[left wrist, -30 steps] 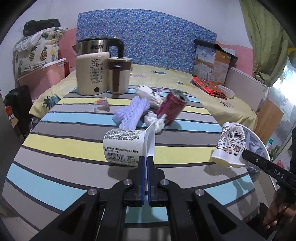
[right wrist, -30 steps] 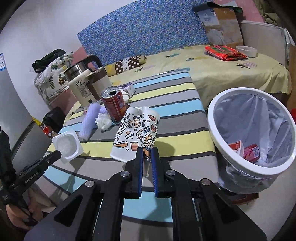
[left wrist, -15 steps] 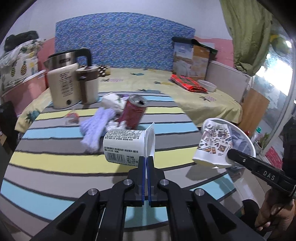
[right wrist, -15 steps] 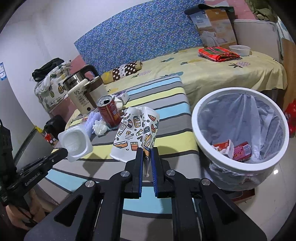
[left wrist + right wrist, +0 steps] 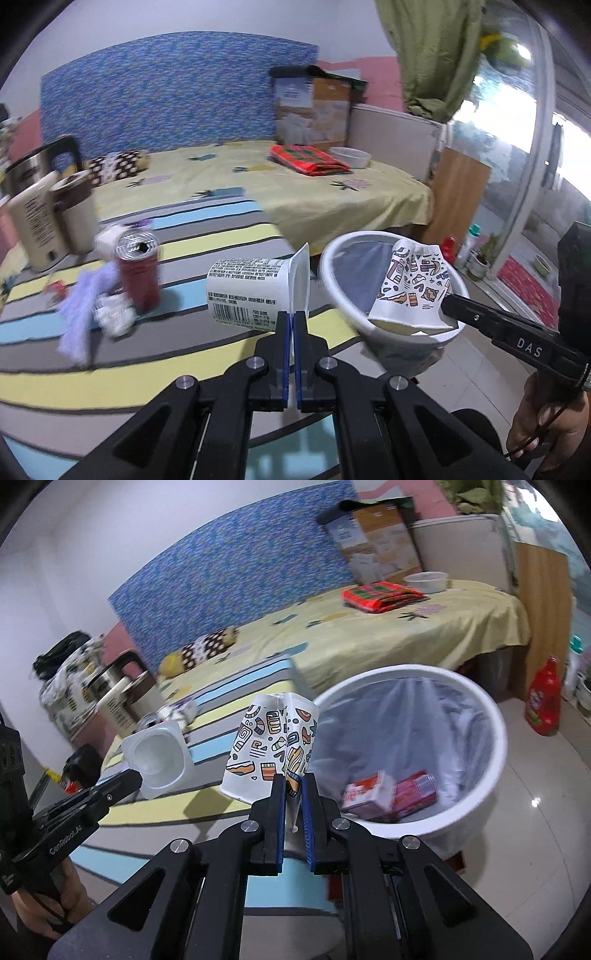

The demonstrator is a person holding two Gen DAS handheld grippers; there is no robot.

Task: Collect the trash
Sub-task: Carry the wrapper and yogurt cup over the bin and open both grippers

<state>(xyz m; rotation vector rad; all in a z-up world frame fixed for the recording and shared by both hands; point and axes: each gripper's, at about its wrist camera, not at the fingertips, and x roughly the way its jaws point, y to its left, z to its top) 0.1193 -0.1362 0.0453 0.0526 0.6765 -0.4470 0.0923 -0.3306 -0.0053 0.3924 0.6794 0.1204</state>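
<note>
White plastic fills the middle of my left view: the yogurt cup point(image 5: 245, 291) hangs on its side in my left gripper point(image 5: 291, 321), whose jaws are pinched tight on the cup's thin rim flange, barcode label facing me. In the right wrist view the same cup point(image 5: 157, 758) shows its empty mouth, held up above the striped tablecloth point(image 5: 155, 808) near the table's right edge.

My right gripper point(image 5: 293, 794) is clamped on the crushed patterned paper cup point(image 5: 271, 749), squeezing its flattened lower edge between the blue pads. From the left camera that paper cup point(image 5: 413, 291) sits over the near rim of the white trash bin point(image 5: 332, 258), which stands on the tiled floor just off the table's right edge. Looking down into the bin point(image 5: 495, 738), I see a clear liner with a small red-and-white carton point(image 5: 365, 794) and a pink can point(image 5: 415, 792) lying at the bottom.

Back on the tablecloth point(image 5: 110, 376), toward the left side, a dark red drink can point(image 5: 138, 273) stands upright with its top opened. Just beside it lie a crumpled white tissue point(image 5: 112, 314) and a strip of pale purple foam netting point(image 5: 83, 306). Toward the far left corner stand a cream kettle point(image 5: 35, 218) and a brown-lidded mug point(image 5: 75, 210), touching or nearly so.
</note>
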